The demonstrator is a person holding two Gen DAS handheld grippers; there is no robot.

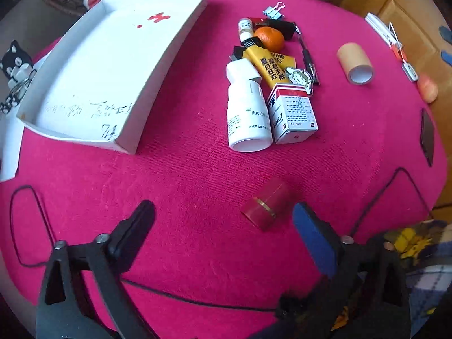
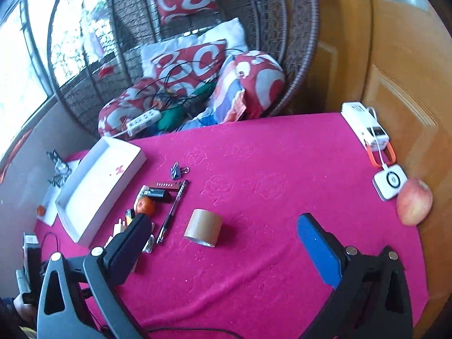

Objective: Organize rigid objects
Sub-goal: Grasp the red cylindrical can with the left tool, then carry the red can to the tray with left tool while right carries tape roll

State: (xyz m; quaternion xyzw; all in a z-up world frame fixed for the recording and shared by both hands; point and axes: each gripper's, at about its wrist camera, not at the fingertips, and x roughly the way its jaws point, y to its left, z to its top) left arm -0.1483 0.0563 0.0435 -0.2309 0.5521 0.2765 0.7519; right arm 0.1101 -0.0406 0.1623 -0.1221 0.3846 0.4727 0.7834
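Observation:
A white shallow box (image 1: 107, 67) lies open on the pink cloth at the left; it also shows in the right wrist view (image 2: 96, 186). A pile sits to its right: white pill bottle (image 1: 247, 107), red-and-white carton (image 1: 292, 113), yellow box (image 1: 271, 65), orange (image 1: 269, 38), pen (image 1: 308, 56), binder clip (image 1: 273, 11). A brown tape roll (image 1: 355, 62) lies further right, also in the right wrist view (image 2: 203, 227). A small red cylinder (image 1: 267, 203) lies just ahead of my open left gripper (image 1: 223, 214). My right gripper (image 2: 223, 223) is open and empty, near the tape roll.
An apple (image 2: 414, 202), a white puck device (image 2: 389, 180) and a white power bank (image 2: 364, 124) lie along the right table edge by a wooden door. A wicker chair with cushions (image 2: 197, 67) stands behind the table. A black cable (image 1: 197, 301) crosses the cloth near me.

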